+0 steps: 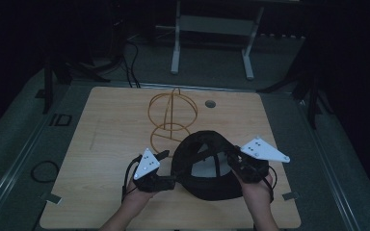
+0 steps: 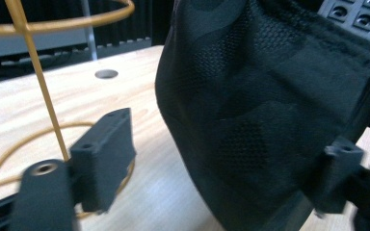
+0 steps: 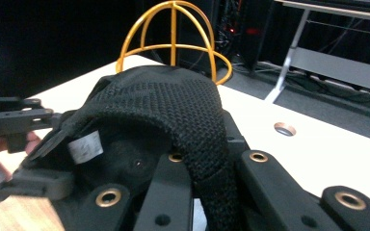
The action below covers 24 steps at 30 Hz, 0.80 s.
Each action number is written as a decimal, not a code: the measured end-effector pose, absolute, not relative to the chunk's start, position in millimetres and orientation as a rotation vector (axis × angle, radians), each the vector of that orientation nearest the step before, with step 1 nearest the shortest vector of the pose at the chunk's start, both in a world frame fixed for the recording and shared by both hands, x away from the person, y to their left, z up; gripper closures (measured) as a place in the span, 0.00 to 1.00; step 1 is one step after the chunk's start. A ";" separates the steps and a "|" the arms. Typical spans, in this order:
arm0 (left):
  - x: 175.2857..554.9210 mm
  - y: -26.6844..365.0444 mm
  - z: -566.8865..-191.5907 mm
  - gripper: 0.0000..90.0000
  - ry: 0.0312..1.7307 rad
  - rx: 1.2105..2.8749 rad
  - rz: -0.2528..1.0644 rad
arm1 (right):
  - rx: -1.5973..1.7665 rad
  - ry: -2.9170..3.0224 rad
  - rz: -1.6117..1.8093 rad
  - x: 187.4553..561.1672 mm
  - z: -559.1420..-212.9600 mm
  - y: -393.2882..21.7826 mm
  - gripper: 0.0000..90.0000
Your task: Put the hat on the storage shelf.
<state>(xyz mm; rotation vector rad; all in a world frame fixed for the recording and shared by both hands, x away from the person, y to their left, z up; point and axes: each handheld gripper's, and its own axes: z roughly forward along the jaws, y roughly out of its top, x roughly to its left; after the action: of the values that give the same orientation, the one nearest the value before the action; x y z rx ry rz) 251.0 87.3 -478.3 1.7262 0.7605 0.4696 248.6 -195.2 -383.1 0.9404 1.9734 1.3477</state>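
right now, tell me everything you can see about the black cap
The black cap is a dark fabric cap with mesh panels, turned opening-up so its inside and a white label show. It sits at the near middle of the wooden table, just in front of the gold wire stand. The right gripper is shut on its mesh edge; the left gripper has its jaws around the opposite rim, not visibly pressing.

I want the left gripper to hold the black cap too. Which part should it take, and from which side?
Probably the rim of the black cap on its left side, coming in level from the left. The right gripper already pinches the opposite band, and the mesh edge hangs between the left gripper's open fingers.
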 end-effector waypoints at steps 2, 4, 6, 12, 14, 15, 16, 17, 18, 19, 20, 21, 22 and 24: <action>251.5 87.7 -476.0 0.34 0.759 1.713 0.470 | 0.928 1.978 1.360 247.6 -383.1 -195.4 0.97; 252.9 87.9 -474.1 0.38 0.752 1.701 0.443 | 0.929 1.981 1.369 246.8 -383.8 -195.4 0.97; 254.1 87.5 -471.5 0.43 0.740 1.698 0.445 | 0.919 2.003 1.375 246.2 -384.6 -194.5 0.97; 257.7 87.6 -464.9 0.68 0.758 1.707 0.467 | 0.887 2.036 1.378 242.6 -388.2 -189.9 0.97; 257.9 88.6 -462.4 0.77 0.769 1.699 0.479 | 0.881 2.046 1.390 242.2 -388.6 -189.4 0.97; 257.9 88.8 -460.9 0.77 0.780 1.695 0.491 | 0.881 2.046 1.390 242.2 -388.6 -189.4 0.97; 257.7 89.0 -458.8 0.81 0.792 1.689 0.503 | 0.878 2.046 1.390 241.9 -388.6 -188.9 0.97; 257.5 89.0 -455.7 0.93 0.815 1.686 0.537 | 0.867 2.051 1.389 240.7 -388.2 -188.1 0.97; 257.5 89.4 -453.8 0.95 0.823 1.674 0.538 | 0.863 2.051 1.387 240.4 -388.2 -187.8 0.97; 257.6 89.6 -451.8 0.97 0.828 1.671 0.542 | 0.859 2.049 1.381 239.7 -388.3 -187.6 0.97; 257.6 89.6 -451.8 0.97 0.828 1.671 0.542 | 0.858 2.052 1.385 239.2 -388.4 -187.7 0.97; 257.8 89.2 -449.9 0.97 0.830 1.673 0.544 | 0.858 2.052 1.385 239.2 -388.4 -187.7 0.97; 257.0 88.3 -445.8 0.98 0.833 1.675 0.557 | 0.861 2.044 1.387 238.9 -389.0 -188.6 0.97; 255.6 86.5 -441.1 0.98 0.830 1.683 0.574 | 0.866 2.039 1.392 238.3 -389.9 -190.2 0.97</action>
<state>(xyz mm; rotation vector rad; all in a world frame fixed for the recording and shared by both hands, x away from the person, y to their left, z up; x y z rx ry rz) 255.6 86.5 -441.1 1.6826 0.8305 0.5743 238.3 -190.2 -389.9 0.8656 2.0392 1.3923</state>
